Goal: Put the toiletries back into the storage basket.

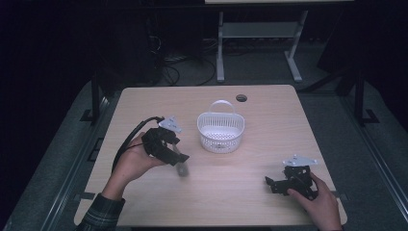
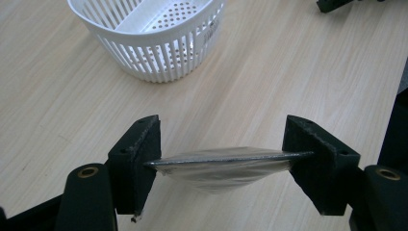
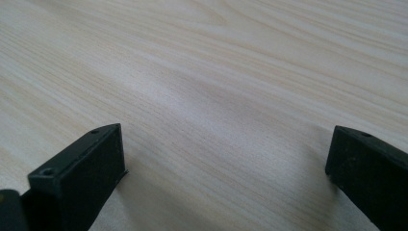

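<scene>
- The left tongs (image 1: 179,156), held in the person's left hand (image 1: 131,162), sit at about 9 o'clock from the table's middle in the high view, pointing toward 4 o'clock.
- Their jaws pinch a thin, flat, dark disc (image 2: 226,161) edge to edge; in the left gripper view each pad presses on one end of it, and it spans the whole gap between them.
- The disc looks wrapped in clear film that sags beneath it; what it is made of I cannot tell.
- In the high view the disc (image 1: 182,167) shows as a blurred grey shape at the jaw tips, just above the table (image 1: 269,120); whether it touches the wood I cannot tell.
- A white slotted basket (image 1: 220,130) with an arched handle stands upright near the table's centre, at about 2 o'clock from the left tongs and near them, not touching.
- In the left gripper view the basket (image 2: 159,43) lies at 11 o'clock beyond the held disc, its perforated floor bare.
- The right tongs (image 1: 270,184), in the person's right hand (image 1: 320,204), rest low at about 4 o'clock on the table, near the front right corner, well apart from basket and disc.
- Their jaws stand spread wide; the right gripper view shows bare wood grain between the two black pads (image 3: 91,168).
- A round cable hole (image 1: 241,98) sits at the table's far edge, at 12 o'clock from the basket.
</scene>
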Motion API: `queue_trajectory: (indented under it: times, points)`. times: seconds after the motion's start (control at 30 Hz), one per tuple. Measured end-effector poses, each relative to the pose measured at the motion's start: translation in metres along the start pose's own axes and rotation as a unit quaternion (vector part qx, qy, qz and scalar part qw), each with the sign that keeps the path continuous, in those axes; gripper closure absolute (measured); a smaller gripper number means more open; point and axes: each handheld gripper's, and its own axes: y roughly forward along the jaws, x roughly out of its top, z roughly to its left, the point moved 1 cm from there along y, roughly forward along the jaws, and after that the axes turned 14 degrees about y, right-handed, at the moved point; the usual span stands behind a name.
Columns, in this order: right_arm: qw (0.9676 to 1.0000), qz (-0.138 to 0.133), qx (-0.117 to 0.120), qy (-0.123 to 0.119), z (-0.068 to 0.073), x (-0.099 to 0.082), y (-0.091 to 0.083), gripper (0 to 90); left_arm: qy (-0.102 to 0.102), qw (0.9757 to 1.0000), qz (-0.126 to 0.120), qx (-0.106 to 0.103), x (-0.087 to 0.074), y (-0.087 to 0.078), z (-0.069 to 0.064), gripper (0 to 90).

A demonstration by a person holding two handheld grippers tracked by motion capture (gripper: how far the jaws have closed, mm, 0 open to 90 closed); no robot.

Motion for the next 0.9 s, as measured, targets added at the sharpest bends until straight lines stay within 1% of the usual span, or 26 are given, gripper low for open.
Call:
queue_trajectory:
  times: [0.13,0.43,0.53,0.57,0.63,0.77,0.9]
  points:
    - [1.0000,0.000,0.000,0.000,0.000,0.000,0.000,0.0,-0.004,1.0000,-0.003,0.000,0.001,-0.003,0.003,29.4]
    - [1.0000,0.000,0.000,0.001,0.000,0.000,0.000,0.0,-0.014,0.9998,-0.012,0.011,0.005,-0.010,0.013,29.5]
    - [1.0000,0.000,0.001,0.000,0.000,0.000,0.000,0.0,-0.013,0.9997,-0.015,0.013,0.007,-0.011,0.015,29.5]
    - [1.0000,0.000,0.001,0.000,0.000,0.000,0.000,0.0,-0.016,0.9996,-0.018,0.013,0.007,-0.011,0.016,29.5]
    - [1.0000,0.000,0.000,0.000,0.000,0.000,0.000,0.0,-0.016,0.9996,-0.021,0.014,0.009,-0.012,0.019,29.5]
    - [1.0000,0.000,0.001,0.000,0.000,0.000,0.000,0.0,-0.018,0.9995,-0.021,0.018,0.012,-0.013,0.023,29.5]
    - [1.0000,0.000,0.000,0.000,0.000,0.000,0.000,0.0,-0.020,0.9993,-0.026,0.017,0.014,-0.014,0.025,29.5]
